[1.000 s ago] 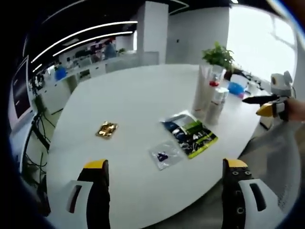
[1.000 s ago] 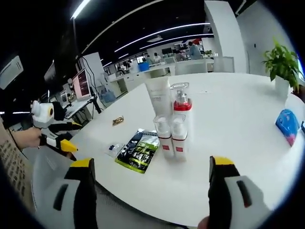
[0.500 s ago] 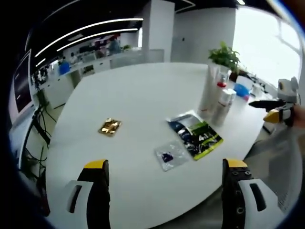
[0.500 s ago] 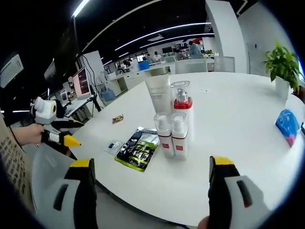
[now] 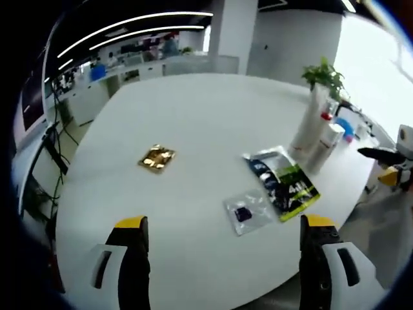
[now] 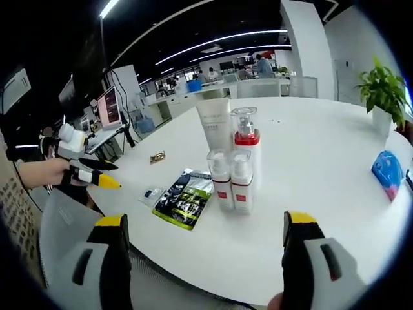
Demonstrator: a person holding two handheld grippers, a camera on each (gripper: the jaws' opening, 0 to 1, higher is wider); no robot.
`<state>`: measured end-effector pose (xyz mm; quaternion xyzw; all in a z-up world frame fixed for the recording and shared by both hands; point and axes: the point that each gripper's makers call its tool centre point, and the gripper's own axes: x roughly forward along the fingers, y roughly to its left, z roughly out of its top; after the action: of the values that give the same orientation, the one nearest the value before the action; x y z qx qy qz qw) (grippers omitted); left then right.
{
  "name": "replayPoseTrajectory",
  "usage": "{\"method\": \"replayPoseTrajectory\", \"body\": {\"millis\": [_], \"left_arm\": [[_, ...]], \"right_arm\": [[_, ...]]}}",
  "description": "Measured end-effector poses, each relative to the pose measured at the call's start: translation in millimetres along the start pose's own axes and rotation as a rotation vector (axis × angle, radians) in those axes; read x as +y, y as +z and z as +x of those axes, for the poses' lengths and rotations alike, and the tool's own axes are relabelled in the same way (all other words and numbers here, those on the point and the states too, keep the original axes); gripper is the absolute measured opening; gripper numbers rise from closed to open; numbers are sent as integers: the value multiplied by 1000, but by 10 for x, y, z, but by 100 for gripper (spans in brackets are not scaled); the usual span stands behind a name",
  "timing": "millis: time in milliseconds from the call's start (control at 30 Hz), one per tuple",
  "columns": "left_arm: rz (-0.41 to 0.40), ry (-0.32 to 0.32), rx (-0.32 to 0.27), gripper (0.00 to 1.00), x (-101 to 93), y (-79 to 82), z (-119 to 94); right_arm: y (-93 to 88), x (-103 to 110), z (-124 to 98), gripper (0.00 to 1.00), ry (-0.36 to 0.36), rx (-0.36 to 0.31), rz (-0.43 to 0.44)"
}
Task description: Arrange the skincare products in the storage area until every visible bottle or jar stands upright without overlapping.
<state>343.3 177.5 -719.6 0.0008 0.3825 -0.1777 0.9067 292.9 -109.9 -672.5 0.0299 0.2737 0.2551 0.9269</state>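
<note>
A group of skincare products stands upright on the white round table (image 6: 310, 161): a tall white tube (image 6: 216, 128), a pump bottle with a red collar (image 6: 246, 150), and two small white bottles with red bands (image 6: 222, 181) (image 6: 242, 183) in front. The same group (image 5: 317, 132) stands at the table's right in the left gripper view. My right gripper (image 6: 203, 258) is open, short of the table edge, facing the bottles. My left gripper (image 5: 222, 261) is open over the near edge. The left gripper (image 6: 90, 174), held by a hand, appears at the left of the right gripper view, and the right gripper (image 5: 390, 165) appears at the far right of the left gripper view.
A dark and green sachet (image 6: 182, 199) lies flat beside the bottles, with a small clear packet (image 6: 152, 194) and a gold wrapper (image 6: 157, 157) farther out. A blue pouch (image 6: 387, 169) and a potted plant (image 6: 384, 90) sit at the table's right. Office desks stand behind.
The left gripper view has shifted toward the table's middle, so the bottles sit farther right in it. In the right gripper view the left gripper has risen and moved closer to the table.
</note>
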Motion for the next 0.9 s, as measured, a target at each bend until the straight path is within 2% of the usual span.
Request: {"method": "replayPoseTrajectory", "body": {"millis": [300, 467, 900], "left_arm": [[-55, 48, 33, 95, 189, 149, 280], [-112, 89, 47, 94, 325, 229, 436], [-201, 184, 68, 94, 464, 441, 704]], "right_arm": [[-38, 9, 21, 99, 6, 20, -15], [-39, -24, 17, 99, 3, 17, 15], [-37, -68, 5, 97, -23, 9, 14]]}}
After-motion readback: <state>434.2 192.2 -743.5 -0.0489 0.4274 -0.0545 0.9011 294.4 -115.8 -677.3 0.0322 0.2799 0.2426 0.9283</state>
